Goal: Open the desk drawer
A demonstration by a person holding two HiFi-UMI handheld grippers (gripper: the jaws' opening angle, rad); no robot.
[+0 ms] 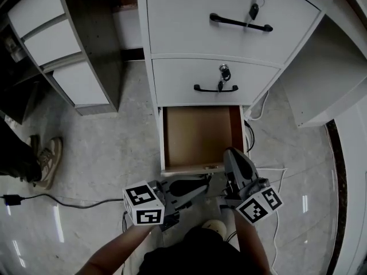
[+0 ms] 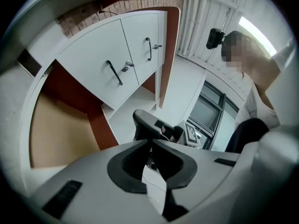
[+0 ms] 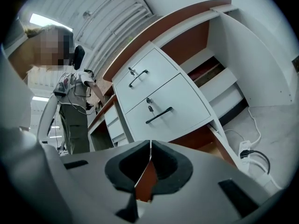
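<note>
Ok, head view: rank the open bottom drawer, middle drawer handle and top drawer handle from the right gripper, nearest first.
1. The open bottom drawer, at the tips of the right gripper.
2. The middle drawer handle, just above the opening.
3. The top drawer handle, higher still, farthest.

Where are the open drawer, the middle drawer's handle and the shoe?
open drawer [image 1: 198, 135], head view, bare brown floor inside.
middle drawer's handle [image 1: 205, 90], head view, left half of the black bar.
shoe [image 1: 49, 159], head view, its upper.

Glossy pale stone floor [image 1: 103, 148] reflects bright light streaks. A white cabinet [image 1: 77, 80] with 3 fronts stands at left, a black cable [image 1: 51, 199] lying nearby.
</note>
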